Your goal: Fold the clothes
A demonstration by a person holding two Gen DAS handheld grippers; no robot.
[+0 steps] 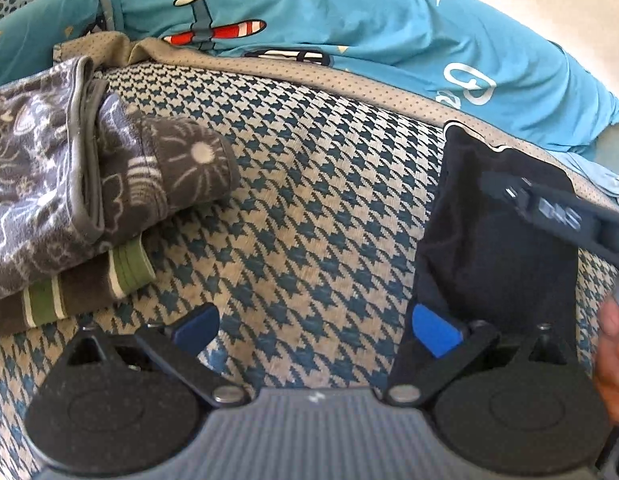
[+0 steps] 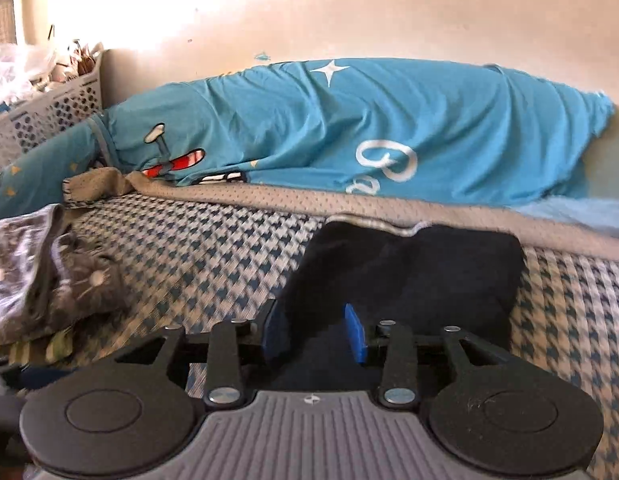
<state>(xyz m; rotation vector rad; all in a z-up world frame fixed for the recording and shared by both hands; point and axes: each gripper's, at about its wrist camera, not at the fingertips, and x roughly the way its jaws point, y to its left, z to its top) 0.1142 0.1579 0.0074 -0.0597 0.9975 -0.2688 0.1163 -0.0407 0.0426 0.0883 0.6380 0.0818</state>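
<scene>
Right gripper (image 2: 315,334) pinches dark cloth (image 2: 409,276); perforated basket (image 2: 49,114) holds clutter.

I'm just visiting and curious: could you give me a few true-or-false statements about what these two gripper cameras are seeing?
1. The left gripper is open over the checked bedcover. True.
2. The dark cloth sits between the right gripper fingers. True.
3. The folded grey patterned garment lies on the blue blanket. False: it rests on a striped green and brown garment on the checked bedcover.
4. The blanket shows a boat. False: it shows an airplane.
</scene>
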